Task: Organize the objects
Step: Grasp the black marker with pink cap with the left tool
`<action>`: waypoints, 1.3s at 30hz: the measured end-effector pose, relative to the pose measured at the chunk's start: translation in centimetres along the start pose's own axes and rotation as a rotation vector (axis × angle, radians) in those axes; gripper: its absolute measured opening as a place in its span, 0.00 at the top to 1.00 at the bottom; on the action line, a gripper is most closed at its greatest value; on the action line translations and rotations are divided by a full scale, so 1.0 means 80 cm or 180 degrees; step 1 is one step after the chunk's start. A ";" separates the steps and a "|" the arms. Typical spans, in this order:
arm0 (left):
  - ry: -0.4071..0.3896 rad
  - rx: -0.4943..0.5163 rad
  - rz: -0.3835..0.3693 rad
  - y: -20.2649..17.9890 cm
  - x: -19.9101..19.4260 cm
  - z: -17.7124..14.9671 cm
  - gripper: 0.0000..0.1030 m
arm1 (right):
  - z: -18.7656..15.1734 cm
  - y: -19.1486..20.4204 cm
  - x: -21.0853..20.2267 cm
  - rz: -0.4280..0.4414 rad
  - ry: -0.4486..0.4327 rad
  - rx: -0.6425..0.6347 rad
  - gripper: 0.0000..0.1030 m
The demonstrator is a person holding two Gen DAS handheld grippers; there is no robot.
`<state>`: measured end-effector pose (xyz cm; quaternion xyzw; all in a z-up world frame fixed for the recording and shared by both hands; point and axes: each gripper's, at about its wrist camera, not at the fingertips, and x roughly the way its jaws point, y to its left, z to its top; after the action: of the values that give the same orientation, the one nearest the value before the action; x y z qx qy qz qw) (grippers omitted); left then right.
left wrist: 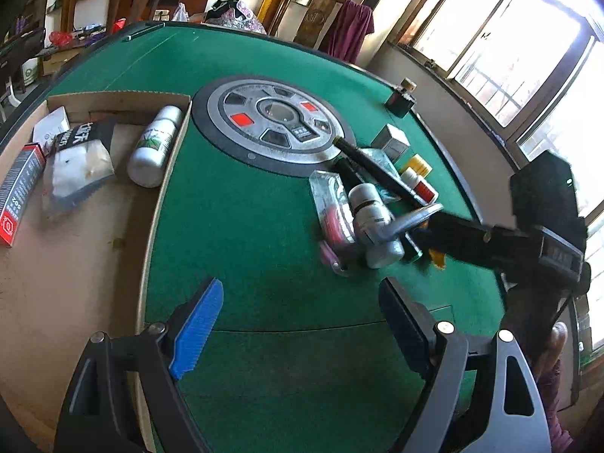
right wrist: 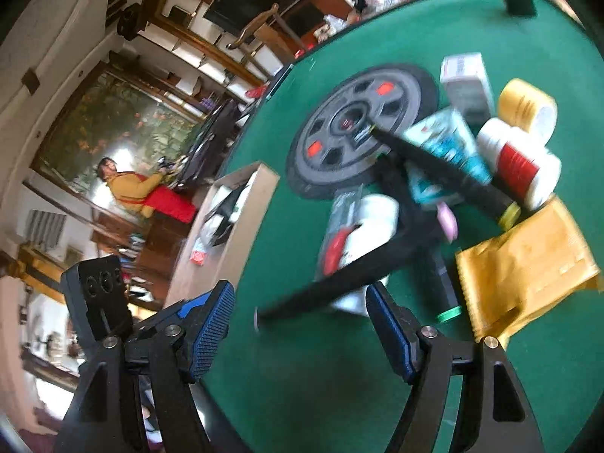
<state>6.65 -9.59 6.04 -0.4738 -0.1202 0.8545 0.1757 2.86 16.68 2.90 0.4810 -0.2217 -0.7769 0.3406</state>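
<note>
Green felt table, cardboard box at left, windows beyond, left claw and right claw both spread, gripping nothing.

Left gripper: jaws spread wide, nothing between the pads, hovering low and level. Right gripper: jaws wide apart too, nothing held, camera rolled hard to one side. In left view, right gripper reaches in from the right.

Round control panel set in green felt table; wooden chairs behind, maroon cloth draped, bright windows right.
</note>
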 end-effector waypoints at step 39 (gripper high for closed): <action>0.0147 0.0230 0.0731 -0.015 0.057 0.012 0.84 | 0.007 -0.036 -0.034 -0.0533 -0.0702 0.0231 0.24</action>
<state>3.83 -6.64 3.49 -0.4974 -0.0302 0.8616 0.0964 2.23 20.64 2.84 0.4215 -0.2447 -0.8422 0.2305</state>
